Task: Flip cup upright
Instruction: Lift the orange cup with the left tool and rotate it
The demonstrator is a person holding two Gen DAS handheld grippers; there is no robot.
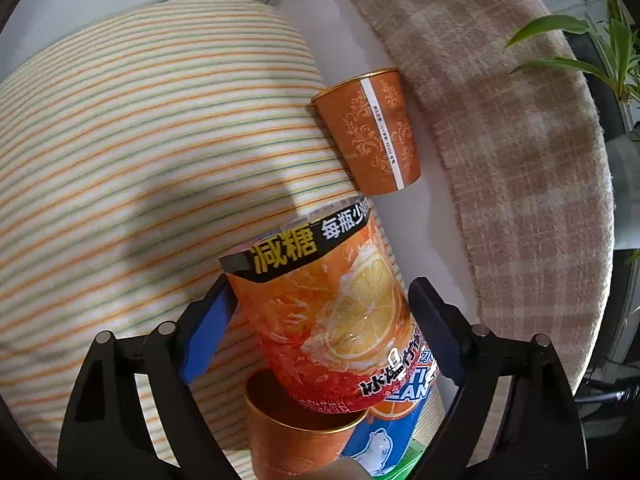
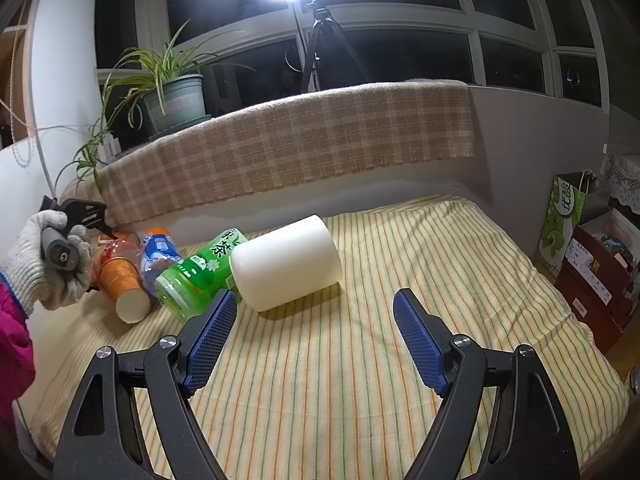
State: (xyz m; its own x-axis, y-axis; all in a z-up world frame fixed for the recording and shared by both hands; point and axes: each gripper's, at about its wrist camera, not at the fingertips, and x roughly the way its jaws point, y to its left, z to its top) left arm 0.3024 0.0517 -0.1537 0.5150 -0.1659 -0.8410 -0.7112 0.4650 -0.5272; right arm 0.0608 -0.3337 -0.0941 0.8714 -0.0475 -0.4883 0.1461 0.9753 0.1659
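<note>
The white cup (image 2: 288,260) lies tipped over. It looks light and slippery. The right gripper (image 2: 316,300) is wide open and should pinch its sides softly. The left gripper (image 1: 320,284) is around an orange bottle (image 1: 328,312); its grip is unclear.

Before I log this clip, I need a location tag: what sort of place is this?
Most likely a room in a home, perhaps a bedroom by a bay window. A striped sheet covers a bed-like surface, a plaid blanket drapes the ledge behind it, and a potted spider plant stands by the dark window.
</note>
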